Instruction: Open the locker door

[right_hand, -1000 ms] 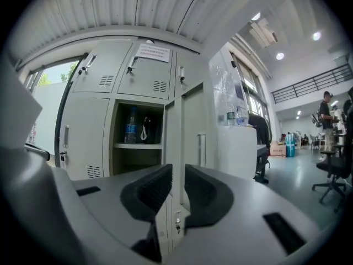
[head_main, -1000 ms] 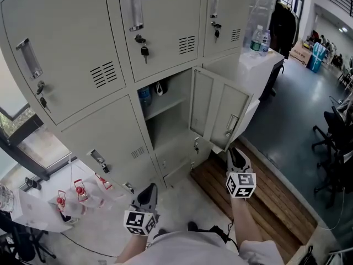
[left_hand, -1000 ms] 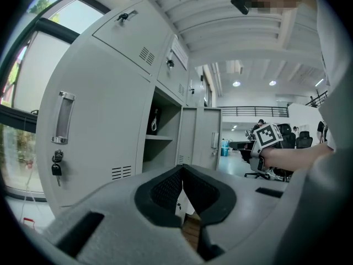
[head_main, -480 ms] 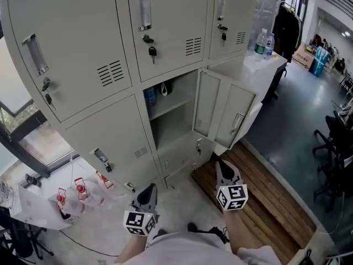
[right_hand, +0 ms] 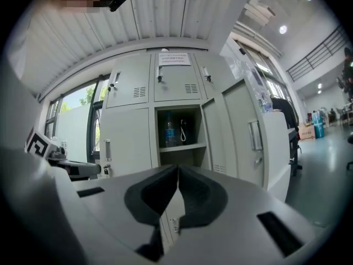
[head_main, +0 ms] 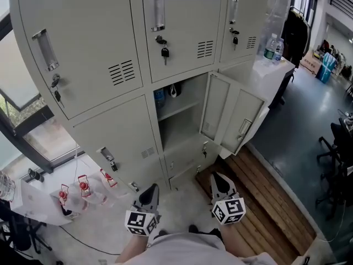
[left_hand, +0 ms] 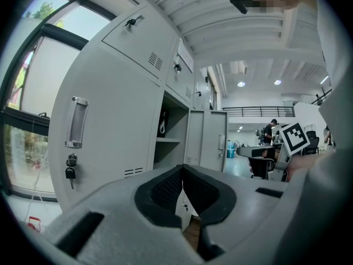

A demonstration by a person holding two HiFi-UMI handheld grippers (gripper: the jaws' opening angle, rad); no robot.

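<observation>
The grey locker bank point(head_main: 99, 48) fills the head view. Its lower middle door point(head_main: 236, 119) stands swung out to the right, handle point(head_main: 243, 128) facing out. The open compartment point(head_main: 179, 115) shows a shelf with a blue bottle point(head_main: 160, 97) and a dark hanging item point(head_main: 173, 89). My right gripper point(head_main: 218, 179) is low, short of the door and apart from it, shut with nothing in it point(right_hand: 177, 170). My left gripper point(head_main: 148, 191) hangs beside it, also shut and empty point(left_hand: 182, 170). The right gripper view shows the open door point(right_hand: 242, 134) and the bottle point(right_hand: 170, 132).
Wooden planks point(head_main: 267, 206) lie on the floor right of the lockers. A white table point(head_main: 38, 200) with red-topped items point(head_main: 84, 185) stands at the lower left. Two bottles point(head_main: 274, 46) sit on a white cabinet at the right. Office chairs point(head_main: 337, 148) stand beyond. Keys point(head_main: 164, 51) hang in locks.
My right gripper has drawn back from the open door's handle toward my body and lower. The left gripper has stayed put, and the door has stayed swung out.
</observation>
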